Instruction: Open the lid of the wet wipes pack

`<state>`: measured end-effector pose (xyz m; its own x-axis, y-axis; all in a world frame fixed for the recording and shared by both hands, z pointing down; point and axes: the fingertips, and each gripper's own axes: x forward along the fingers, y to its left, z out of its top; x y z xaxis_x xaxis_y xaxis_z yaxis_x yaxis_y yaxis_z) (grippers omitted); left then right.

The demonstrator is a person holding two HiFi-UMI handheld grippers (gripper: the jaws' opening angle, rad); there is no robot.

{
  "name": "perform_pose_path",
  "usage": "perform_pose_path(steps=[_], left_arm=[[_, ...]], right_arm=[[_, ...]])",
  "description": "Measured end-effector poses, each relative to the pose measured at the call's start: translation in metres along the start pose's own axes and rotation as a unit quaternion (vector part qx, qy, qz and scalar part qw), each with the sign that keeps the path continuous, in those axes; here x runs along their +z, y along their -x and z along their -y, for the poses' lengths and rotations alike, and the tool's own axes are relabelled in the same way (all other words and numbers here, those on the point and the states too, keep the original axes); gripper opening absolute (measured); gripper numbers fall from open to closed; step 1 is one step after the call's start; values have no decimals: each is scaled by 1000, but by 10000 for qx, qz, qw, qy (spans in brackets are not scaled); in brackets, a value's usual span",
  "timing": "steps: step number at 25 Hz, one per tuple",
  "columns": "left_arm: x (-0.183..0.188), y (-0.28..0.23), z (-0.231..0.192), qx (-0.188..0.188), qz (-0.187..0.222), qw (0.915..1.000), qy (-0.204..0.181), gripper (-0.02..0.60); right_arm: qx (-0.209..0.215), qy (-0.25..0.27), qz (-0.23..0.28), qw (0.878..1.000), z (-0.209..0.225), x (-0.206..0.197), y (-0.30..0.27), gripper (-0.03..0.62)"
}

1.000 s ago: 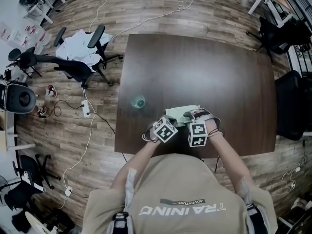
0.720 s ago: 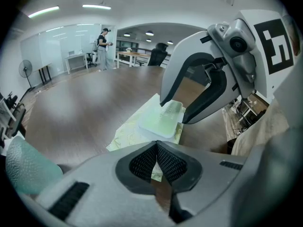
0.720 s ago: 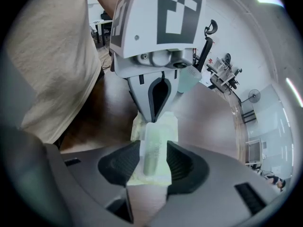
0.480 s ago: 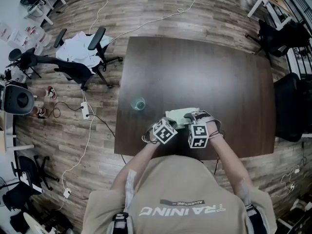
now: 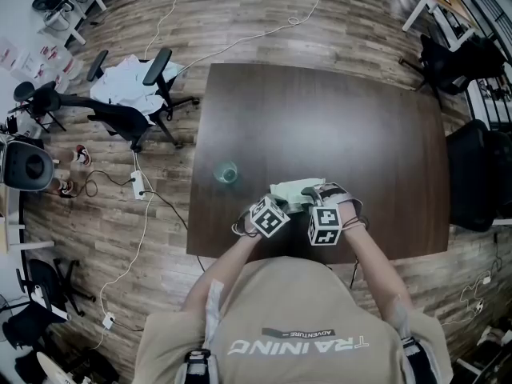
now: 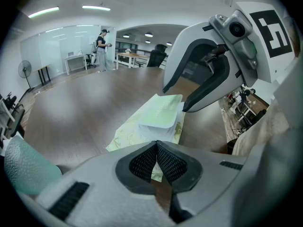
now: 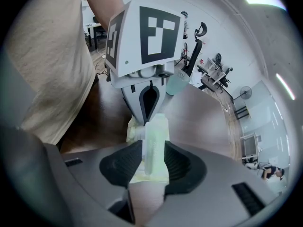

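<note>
A pale green wet wipes pack (image 5: 294,190) lies near the table's front edge. Its flap lid (image 6: 162,110) is lifted off the pack's top. My left gripper (image 6: 156,148) is shut on the near edge of the pack (image 6: 142,126) and pins it down. In the right gripper view the lid (image 7: 154,141) stands on edge between the pads. My right gripper (image 7: 154,151) has just been closing and its pads press on both faces of the lid. In the head view both grippers (image 5: 282,201) (image 5: 317,193) meet over the pack.
A greenish glass (image 5: 227,172) stands on the dark wooden table (image 5: 344,118), left of the pack. Office chairs (image 5: 140,94) and cables lie on the floor to the left. More chairs (image 5: 472,174) stand at the right side.
</note>
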<state>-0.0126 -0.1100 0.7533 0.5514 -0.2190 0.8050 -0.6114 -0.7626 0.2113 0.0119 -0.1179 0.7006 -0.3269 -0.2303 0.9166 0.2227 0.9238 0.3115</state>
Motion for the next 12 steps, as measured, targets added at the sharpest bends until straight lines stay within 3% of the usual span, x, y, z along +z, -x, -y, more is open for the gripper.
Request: perform_pose_path(steps=[12], left_arm=[[-2,-1,-2,83,-13,9999,-56,9]], right_arm=[[-277,-40,-68,9996,12,-5,5,33]])
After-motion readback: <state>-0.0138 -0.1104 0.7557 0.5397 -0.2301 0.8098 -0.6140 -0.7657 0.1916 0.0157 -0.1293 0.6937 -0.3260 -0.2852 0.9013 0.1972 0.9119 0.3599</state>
